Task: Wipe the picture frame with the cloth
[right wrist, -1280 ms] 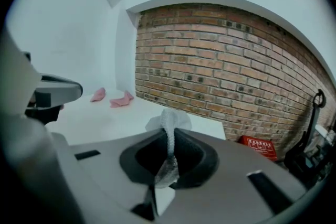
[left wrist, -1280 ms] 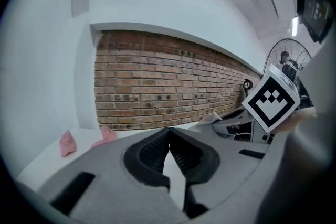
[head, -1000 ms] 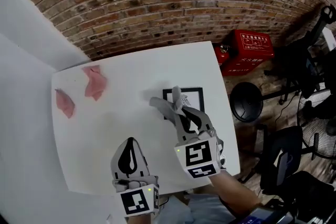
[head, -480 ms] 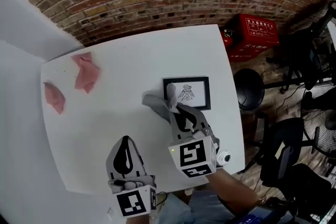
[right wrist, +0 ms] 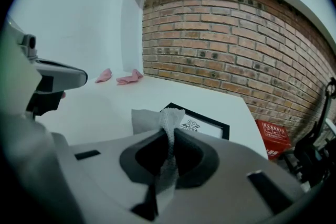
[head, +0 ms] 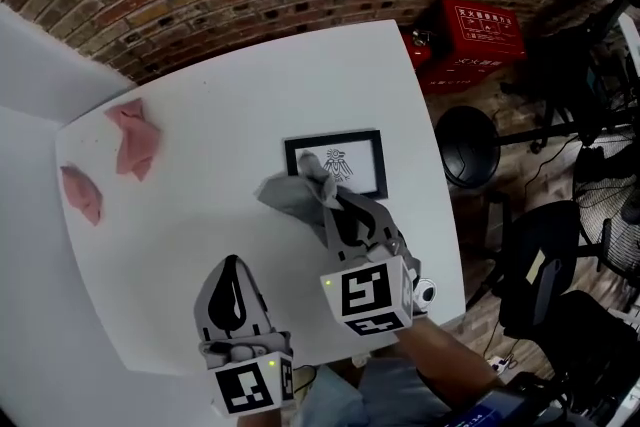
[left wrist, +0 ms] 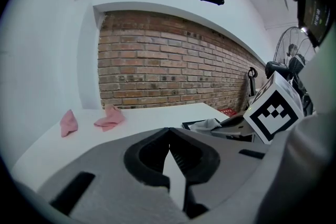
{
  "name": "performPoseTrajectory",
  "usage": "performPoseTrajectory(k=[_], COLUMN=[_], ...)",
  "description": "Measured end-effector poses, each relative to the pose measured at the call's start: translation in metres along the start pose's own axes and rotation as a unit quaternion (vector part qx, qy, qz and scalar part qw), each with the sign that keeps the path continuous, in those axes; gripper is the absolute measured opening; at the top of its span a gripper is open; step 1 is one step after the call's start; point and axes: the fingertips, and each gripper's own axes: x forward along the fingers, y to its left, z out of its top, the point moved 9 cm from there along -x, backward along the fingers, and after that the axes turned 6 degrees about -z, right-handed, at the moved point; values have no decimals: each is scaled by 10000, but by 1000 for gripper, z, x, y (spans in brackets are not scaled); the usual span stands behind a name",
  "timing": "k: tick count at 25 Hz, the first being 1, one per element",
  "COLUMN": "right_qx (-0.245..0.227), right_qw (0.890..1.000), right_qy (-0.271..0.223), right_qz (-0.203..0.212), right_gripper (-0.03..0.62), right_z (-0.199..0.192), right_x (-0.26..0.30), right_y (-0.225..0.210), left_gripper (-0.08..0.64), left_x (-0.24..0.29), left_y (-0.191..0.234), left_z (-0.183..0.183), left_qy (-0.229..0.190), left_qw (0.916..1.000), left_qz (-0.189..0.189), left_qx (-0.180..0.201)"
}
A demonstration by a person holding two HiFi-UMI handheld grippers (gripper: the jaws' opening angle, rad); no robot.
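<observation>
Right gripper [head: 328,207] pinches the cloth [head: 285,194] at the picture frame [head: 376,148]; left gripper [head: 230,267] is pressed together, empty. Wiping appears not yet begun.

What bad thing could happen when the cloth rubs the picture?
The frame lies loose on the table, and the left tool is not holding it. Rubbing might push it toward the table's edge. Also, the right tool pinches only a thin strip of the cloth, so the cloth may slip out.
</observation>
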Motion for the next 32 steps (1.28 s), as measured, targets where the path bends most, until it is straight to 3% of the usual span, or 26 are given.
performPoseTrajectory(k=[21,32], right_qx=[402,663], right_qw=[9974,9907], right_qy=[79,-9], right_qz=[-598,-1188], right_gripper=[23,23], right_z=[-45,-72], right_x=[-28,-77], right_y=[-62,-120], left_gripper=[9,9], left_x=[30,26], left_y=[-61,-112], left_z=[6,21], left_qy=[43,-206], left_qw=[9971,9939], left_qz=[-675,-934], left_qx=[354,546])
